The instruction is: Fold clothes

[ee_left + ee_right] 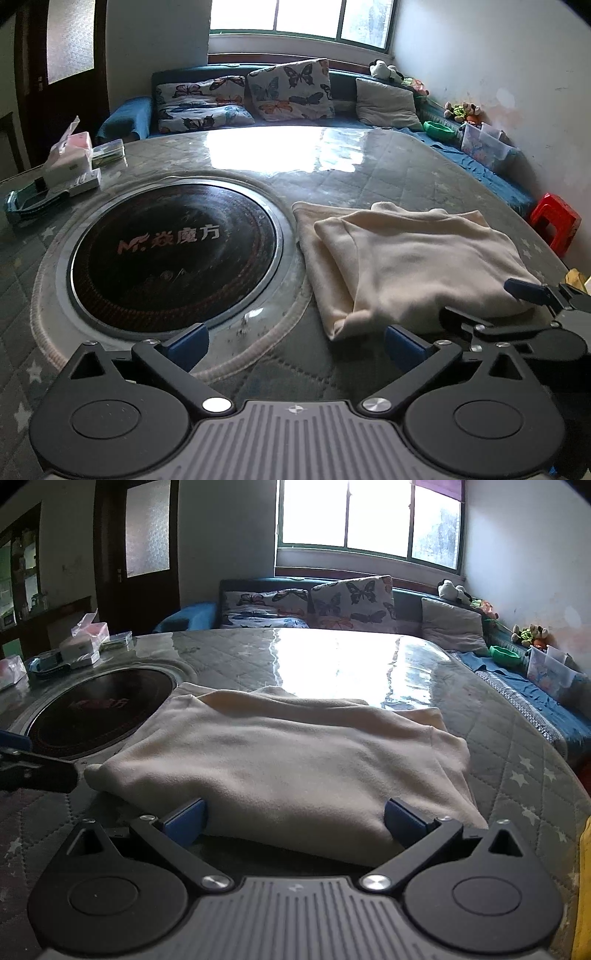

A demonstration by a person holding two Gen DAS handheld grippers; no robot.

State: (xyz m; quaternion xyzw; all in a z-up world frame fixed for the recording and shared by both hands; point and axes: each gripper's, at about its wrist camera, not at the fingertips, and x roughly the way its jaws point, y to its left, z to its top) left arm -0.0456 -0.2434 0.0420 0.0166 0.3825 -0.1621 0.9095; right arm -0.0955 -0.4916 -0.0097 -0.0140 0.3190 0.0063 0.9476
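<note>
A cream garment [413, 266] lies folded in a rough rectangle on the quilted table [332, 173]; it also shows in the right wrist view [288, 760]. My left gripper [295, 347] is open and empty, just left of the garment's near left corner. My right gripper [295, 821] is open at the garment's near edge, with the cloth lying between its blue fingertips [402, 819]. The right gripper shows in the left wrist view [532, 299] at the garment's near right side. The left gripper's finger shows at the left edge of the right wrist view [33, 768].
A round black induction hob [173, 254] is set in the table, left of the garment. Tissue packs and boxes [70, 158] sit at the far left. A sofa with butterfly cushions [288, 92] stands behind. A red stool [554, 221] is at the right.
</note>
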